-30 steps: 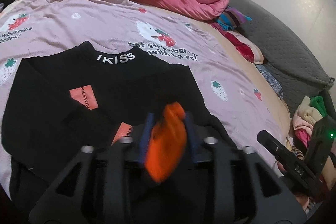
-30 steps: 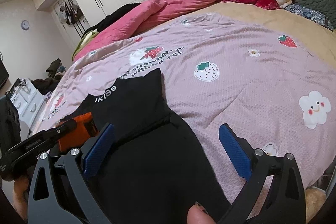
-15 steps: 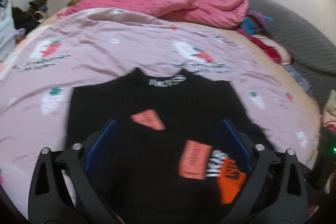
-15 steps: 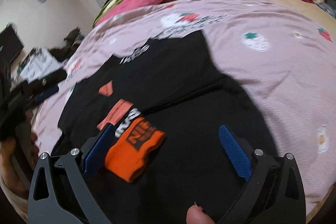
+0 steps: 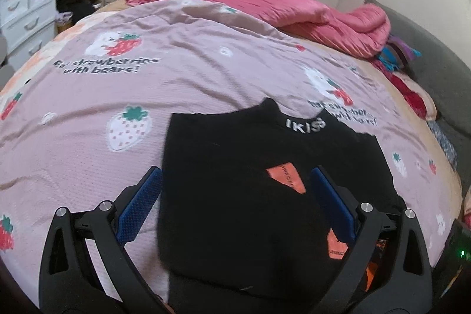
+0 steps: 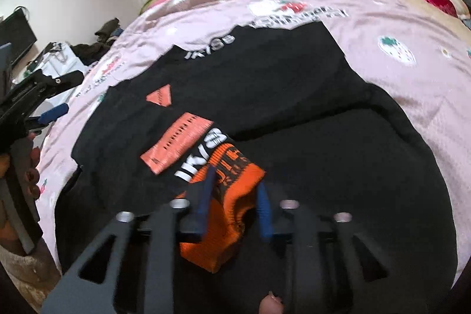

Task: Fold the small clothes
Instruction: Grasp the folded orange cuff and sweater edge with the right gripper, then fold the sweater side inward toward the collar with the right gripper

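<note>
On the strawberry bedspread (image 5: 182, 84), your left gripper (image 5: 235, 205) has let go, jaws now apart over the black sweater (image 5: 235, 181); your right gripper (image 6: 235, 196) has newly clamped its orange cuff (image 6: 232, 196), taking over the sleeve fold.

Both hand-held grippers: black open-frame arms w/ silver screws, blue pads (image 5: 138, 206); bare thumb tip (image 6: 272, 305) w/ nail.
</note>
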Available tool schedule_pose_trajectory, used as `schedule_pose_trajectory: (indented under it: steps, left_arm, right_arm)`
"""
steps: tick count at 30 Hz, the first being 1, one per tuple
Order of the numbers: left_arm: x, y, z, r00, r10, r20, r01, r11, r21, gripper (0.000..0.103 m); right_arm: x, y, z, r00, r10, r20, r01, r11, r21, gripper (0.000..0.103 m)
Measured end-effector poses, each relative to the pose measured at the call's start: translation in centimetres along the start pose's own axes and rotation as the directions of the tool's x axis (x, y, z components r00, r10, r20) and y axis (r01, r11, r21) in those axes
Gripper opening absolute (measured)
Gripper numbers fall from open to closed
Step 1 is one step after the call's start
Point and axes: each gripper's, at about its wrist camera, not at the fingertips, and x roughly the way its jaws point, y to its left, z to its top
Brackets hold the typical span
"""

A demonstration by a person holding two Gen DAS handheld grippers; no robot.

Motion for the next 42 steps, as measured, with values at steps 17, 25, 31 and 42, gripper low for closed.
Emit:
schedule_pose_trajectory:
  steps: [17,25,31,42]
  left_arm:
    - [-0.2,6.3,1.6,0.997,0.065,0.028,-0.060,0.984,-0.170,0.094]
    - [0.8,4.7,1.1,0.999,0.050,0.008,-0.049,0.991,-0.123,0.094]
    - [1.9,2.3,0.3,0.999,0.035,-0.016,-0.036,0.998,-0.047,0.094]
    - [3.5,-1.7,-1.1,0.999,0.002,-0.049,0.002,0.997,0.076,0.094]
  right_arm:
    - [-4.6,8.3,13.2,0.968,0.056,0.243,0.062,0.890,-0.453,0.011]
    - [-1.3,4.2,13.4,0.968,-0.063,0.242,0.164,0.891,-0.423,0.011]
    - [1.0,1.4,11.9,0.974,-0.121,0.191,0.185,0.911,-0.369,0.011]
    - [2.1,-0.8,11.3,0.978,-0.157,0.134,0.192,0.932,-0.308,0.013]
